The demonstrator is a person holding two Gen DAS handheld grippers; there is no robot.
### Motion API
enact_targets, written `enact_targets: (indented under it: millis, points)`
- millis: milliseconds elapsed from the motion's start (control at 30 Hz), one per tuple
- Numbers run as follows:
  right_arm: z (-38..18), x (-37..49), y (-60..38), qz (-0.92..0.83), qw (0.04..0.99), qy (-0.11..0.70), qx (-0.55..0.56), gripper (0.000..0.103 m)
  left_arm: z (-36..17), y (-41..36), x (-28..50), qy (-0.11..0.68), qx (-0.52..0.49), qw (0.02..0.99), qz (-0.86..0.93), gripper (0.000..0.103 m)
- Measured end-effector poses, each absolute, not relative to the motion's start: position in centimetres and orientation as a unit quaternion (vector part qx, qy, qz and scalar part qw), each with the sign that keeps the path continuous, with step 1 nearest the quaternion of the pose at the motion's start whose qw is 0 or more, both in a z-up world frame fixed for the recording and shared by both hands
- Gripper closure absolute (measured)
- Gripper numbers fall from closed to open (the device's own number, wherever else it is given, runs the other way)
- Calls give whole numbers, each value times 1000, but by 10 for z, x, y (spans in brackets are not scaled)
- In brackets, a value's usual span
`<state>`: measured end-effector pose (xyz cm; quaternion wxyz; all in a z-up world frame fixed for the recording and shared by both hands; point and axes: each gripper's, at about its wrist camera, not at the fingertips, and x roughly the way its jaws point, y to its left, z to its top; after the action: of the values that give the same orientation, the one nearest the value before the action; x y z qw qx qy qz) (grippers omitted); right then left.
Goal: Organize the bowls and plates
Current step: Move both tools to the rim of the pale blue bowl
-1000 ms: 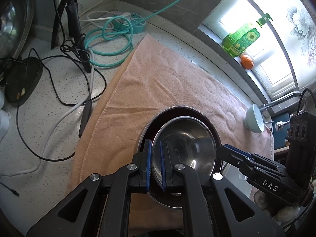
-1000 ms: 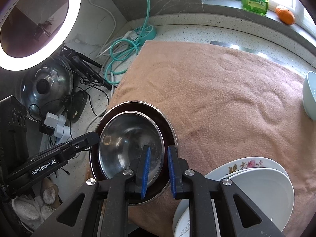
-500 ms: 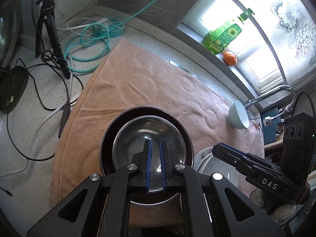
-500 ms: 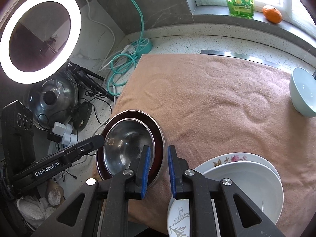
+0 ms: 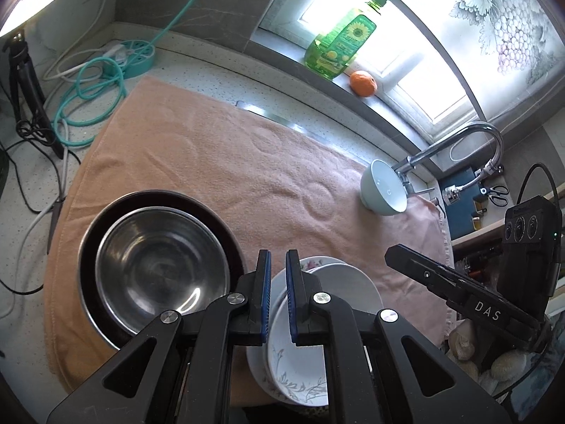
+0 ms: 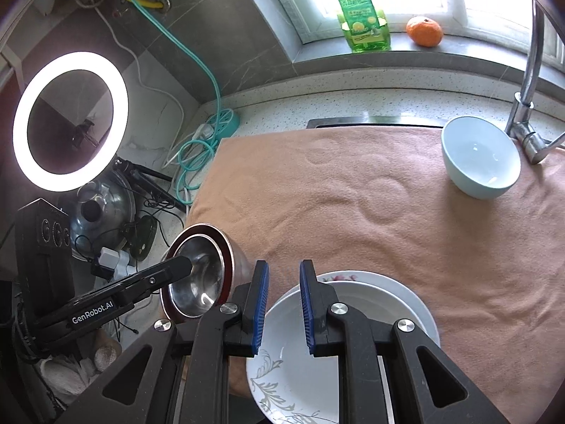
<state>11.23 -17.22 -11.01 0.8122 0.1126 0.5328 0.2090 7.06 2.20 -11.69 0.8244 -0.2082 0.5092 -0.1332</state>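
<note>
A steel bowl [image 5: 159, 272] sits nested in a larger dark-rimmed bowl [image 5: 106, 212] on the peach towel [image 5: 229, 162], front left. Two stacked white floral plates [image 5: 339, 282] lie to its right; they also show in the right wrist view [image 6: 388, 289]. A pale blue bowl [image 6: 480, 157] stands at the towel's far right by the tap. My left gripper [image 5: 278, 265] is nearly closed and empty, above the gap between the bowls and the plates. My right gripper [image 6: 284, 272] is open and empty above the plates' left edge. The nested bowls [image 6: 201, 275] lie left of it.
A chrome tap [image 6: 529, 81] rises at the right. A green soap bottle [image 6: 363, 17] and an orange [image 6: 423, 30] sit on the window sill. Cables, a teal power strip [image 5: 137, 58], a tripod and a ring light [image 6: 70, 120] crowd the counter left of the towel.
Both grippers have pulled back and up from the steel bowl and swung right towards the plates. The right gripper's jaws have opened wider. The steel bowl stays nested in the larger bowl.
</note>
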Motion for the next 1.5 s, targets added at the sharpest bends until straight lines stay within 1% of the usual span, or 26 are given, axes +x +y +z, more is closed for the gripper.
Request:
enact_targets:
  millis: [500,967,1300,1500]
  points:
    - [-108,116,-281,148,837,510,131,87,-108,-61,85,510,-178,824,-170,96]
    - [-115,140,-358,103,853,494,136,87,-110,-137,125,513,-140,824,-195,96]
    - [-132,168,-386,86,847,500,158,87,-127,-164,173,532,-113,819,-183,96]
    - [-140,191,-393,83,839,505,185,87,-138,-168,201,547,-114,810,-180,96]
